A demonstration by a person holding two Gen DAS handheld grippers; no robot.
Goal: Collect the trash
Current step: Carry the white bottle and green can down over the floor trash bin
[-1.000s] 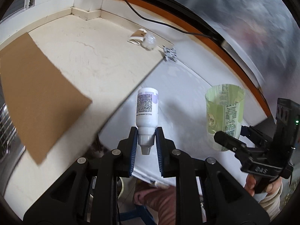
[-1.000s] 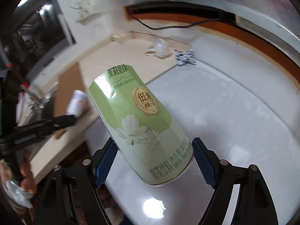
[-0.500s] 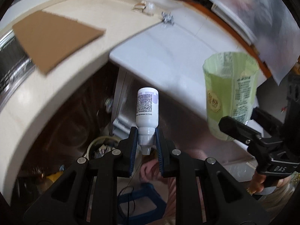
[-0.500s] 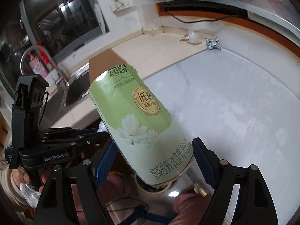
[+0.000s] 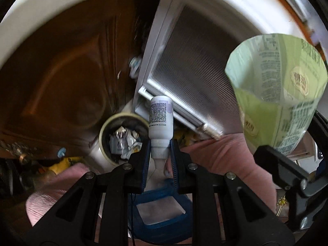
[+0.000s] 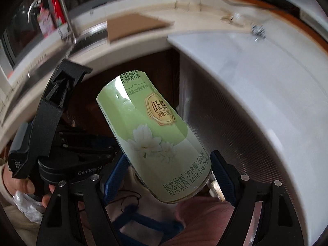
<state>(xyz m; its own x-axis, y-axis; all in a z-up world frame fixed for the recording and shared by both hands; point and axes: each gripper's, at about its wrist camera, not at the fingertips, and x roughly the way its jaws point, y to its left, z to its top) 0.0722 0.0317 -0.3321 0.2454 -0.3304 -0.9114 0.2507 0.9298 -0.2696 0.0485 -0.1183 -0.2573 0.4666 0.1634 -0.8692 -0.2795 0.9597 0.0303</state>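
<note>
My left gripper [image 5: 160,153] is shut on the neck of a small white bottle [image 5: 161,121] with a printed purple label, bottom end pointing away from me. Below and to its left stands a round trash bin [image 5: 104,129] holding crumpled trash. My right gripper [image 6: 168,170] is shut on the base of a light green milk tea bottle [image 6: 151,135], which tilts up to the left. That green bottle [image 5: 280,86] also fills the right of the left wrist view. The left gripper's black body [image 6: 51,123] sits at the left of the right wrist view.
A dark brown cabinet door [image 5: 61,71] stands behind the bin, and a ribbed grey panel [image 5: 194,78] to its right. The person's pink-clad legs [image 5: 215,153] and a blue stool [image 5: 162,209] are below. On the counter above lie a cardboard sheet [image 6: 135,25] and small scraps [image 6: 258,30].
Both grippers dropped from above the counter to below its edge, each keeping its bottle. The cabinet fronts and the trash bin have come into the left wrist view.
</note>
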